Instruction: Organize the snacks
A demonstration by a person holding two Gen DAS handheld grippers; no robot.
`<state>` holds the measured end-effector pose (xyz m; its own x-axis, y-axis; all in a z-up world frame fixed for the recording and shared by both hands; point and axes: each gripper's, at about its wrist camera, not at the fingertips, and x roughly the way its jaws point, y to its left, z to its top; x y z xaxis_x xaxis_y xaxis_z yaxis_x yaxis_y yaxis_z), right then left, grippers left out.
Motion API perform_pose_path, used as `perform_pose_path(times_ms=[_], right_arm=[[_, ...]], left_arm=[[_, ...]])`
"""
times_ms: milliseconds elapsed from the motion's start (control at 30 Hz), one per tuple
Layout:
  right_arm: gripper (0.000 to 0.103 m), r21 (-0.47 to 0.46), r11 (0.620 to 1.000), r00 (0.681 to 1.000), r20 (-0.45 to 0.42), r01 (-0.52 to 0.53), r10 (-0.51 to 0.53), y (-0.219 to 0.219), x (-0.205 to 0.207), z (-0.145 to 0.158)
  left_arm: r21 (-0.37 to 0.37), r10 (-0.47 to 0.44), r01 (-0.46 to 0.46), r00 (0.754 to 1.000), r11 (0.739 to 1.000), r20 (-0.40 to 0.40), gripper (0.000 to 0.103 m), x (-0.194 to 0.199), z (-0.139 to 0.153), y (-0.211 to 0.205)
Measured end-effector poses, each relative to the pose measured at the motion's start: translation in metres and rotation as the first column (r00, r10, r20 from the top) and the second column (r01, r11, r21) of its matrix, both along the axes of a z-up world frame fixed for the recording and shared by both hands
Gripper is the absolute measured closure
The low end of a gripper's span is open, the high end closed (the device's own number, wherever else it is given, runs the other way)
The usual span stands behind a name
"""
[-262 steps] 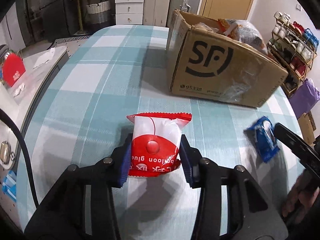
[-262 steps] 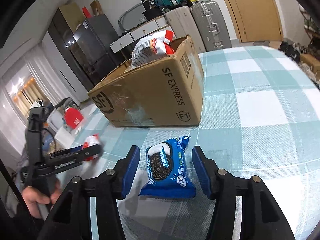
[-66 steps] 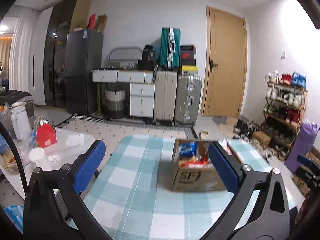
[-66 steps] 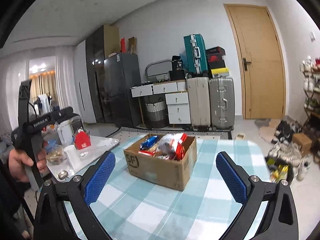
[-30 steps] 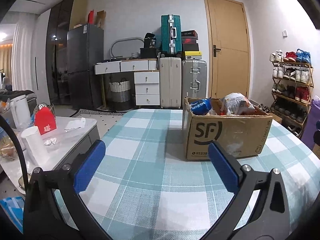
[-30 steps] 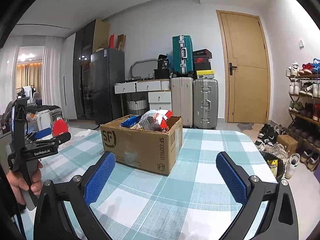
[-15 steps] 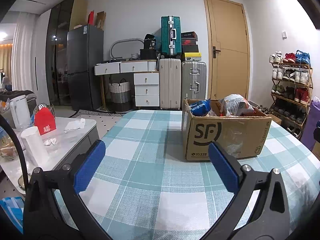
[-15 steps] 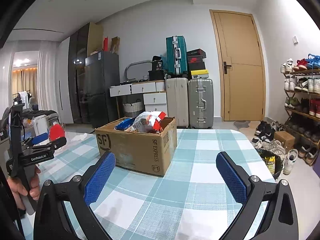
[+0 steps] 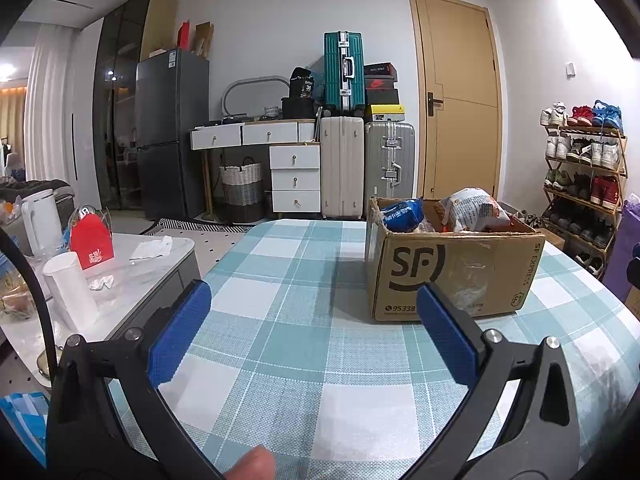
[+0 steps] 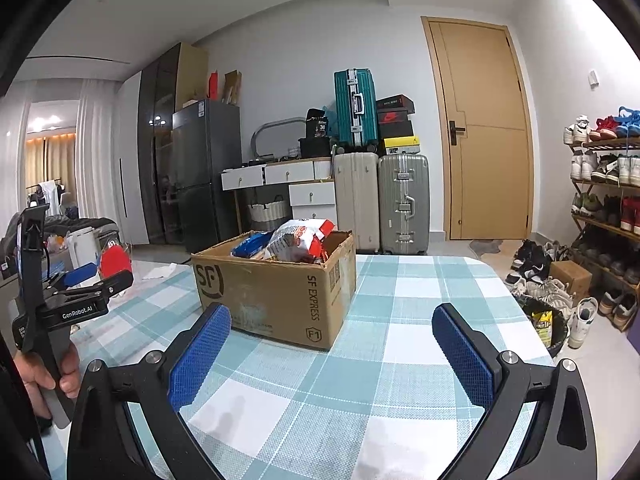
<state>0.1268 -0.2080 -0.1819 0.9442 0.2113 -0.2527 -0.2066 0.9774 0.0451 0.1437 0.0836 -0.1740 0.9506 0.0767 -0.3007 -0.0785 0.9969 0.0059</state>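
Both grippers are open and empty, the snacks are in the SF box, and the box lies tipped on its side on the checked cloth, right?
Not quite. The box stands upright, open top up, snacks showing over its rim; both wrist views show this. The rest holds: left gripper and right gripper are open and empty.

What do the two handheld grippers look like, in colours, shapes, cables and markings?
Both are alike. The right gripper has a black plastic frame with two angled fingers, silver screw heads, and blue dotted rubber pads on the inner faces. The left gripper has the same black frame and blue pads; its side carries white lettering "GenRobot.AI", and a black cable curves past it.
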Motion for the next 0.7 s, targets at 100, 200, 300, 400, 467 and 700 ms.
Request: perform_pose_path(times_ms=[100, 200, 300, 400, 467, 700], right_arm=[[0.000, 0.001, 1.000, 1.000, 0.001, -0.001, 0.001, -0.0004, -0.0014, -0.0007], [0.000, 0.002, 1.000, 1.000, -0.001, -0.001, 0.001, 0.0005, -0.0016, -0.0012], [0.000, -0.002, 1.000, 1.000, 0.001, -0.003, 0.003, 0.0006, -0.0021, -0.0009], [0.000, -0.002, 1.000, 1.000, 0.001, -0.003, 0.003, 0.0003, -0.0022, -0.0011], [0.000, -0.001, 1.000, 1.000, 0.000, -0.001, 0.001, -0.0003, -0.0021, -0.0016], [0.000, -0.003, 1.000, 1.000, -0.002, -0.002, 0.002, 0.0010, -0.0022, -0.0024]], left_arm=[[0.000, -0.004, 0.004, 1.000, 1.000, 0.000, 0.000, -0.0010, -0.0001, -0.0001], [0.001, -0.005, 0.005, 1.000, 1.000, 0.000, 0.000, -0.0005, -0.0007, -0.0004], [-0.004, -0.011, 0.011, 1.000, 1.000, 0.001, 0.000, -0.0001, -0.0015, -0.0004], [-0.007, -0.011, 0.011, 1.000, 1.000, 0.003, 0.000, -0.0015, -0.0019, 0.0005], [-0.005, -0.012, 0.013, 1.000, 1.000, 0.001, 0.000, -0.0010, -0.0019, 0.0007], [-0.007, -0.002, 0.002, 1.000, 1.000, 0.002, 0.000, -0.0010, -0.0028, 0.0013]])
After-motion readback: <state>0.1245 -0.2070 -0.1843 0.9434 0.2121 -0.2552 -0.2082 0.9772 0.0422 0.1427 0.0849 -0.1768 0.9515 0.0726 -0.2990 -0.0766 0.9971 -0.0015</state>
